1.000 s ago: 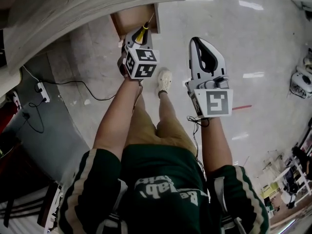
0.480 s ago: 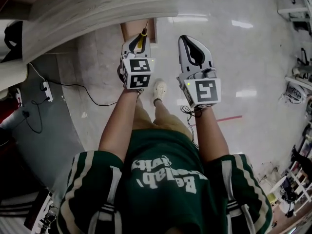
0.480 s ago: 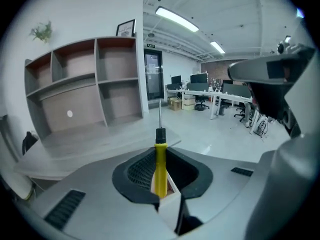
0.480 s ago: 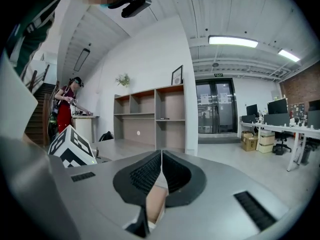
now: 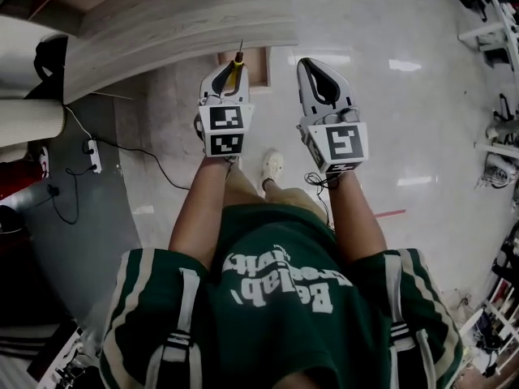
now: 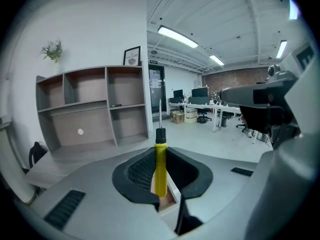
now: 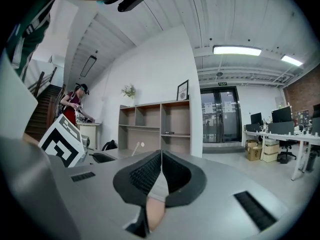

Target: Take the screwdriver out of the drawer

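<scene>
Left gripper (image 5: 228,68): its jaws are clamped on the yellow handle of the screwdriver (image 6: 160,170). The hold sits low on the handle, and the black collar and thin shaft stick out past the jaw tips.
Screwdriver: it is out of the drawer and in the air, lying along the jaws with its tip pointing away from the person.
Grip: the handle looks smooth and round, and the hold is near its butt end. I judge it could pivot or slip, so keep the pressure even and avoid any wrist flick.
Right gripper (image 5: 315,66): its jaws are pressed together with nothing between them. It is level with the left gripper and apart from it, so it is free to steady the shaft or deal with the drawer if needed.
Drawer (image 5: 258,67): it stands open under the edge of the surface, directly beyond the grippers in the head view. The removal looks nearly complete.
Surface (image 5: 178,23): the pale wood top is just past the drawer. Carry the tip clear of its edge; if the tool is set down there, lay it flat so it cannot roll.
Shelf unit (image 6: 95,104): it is far off and plays no part.
</scene>
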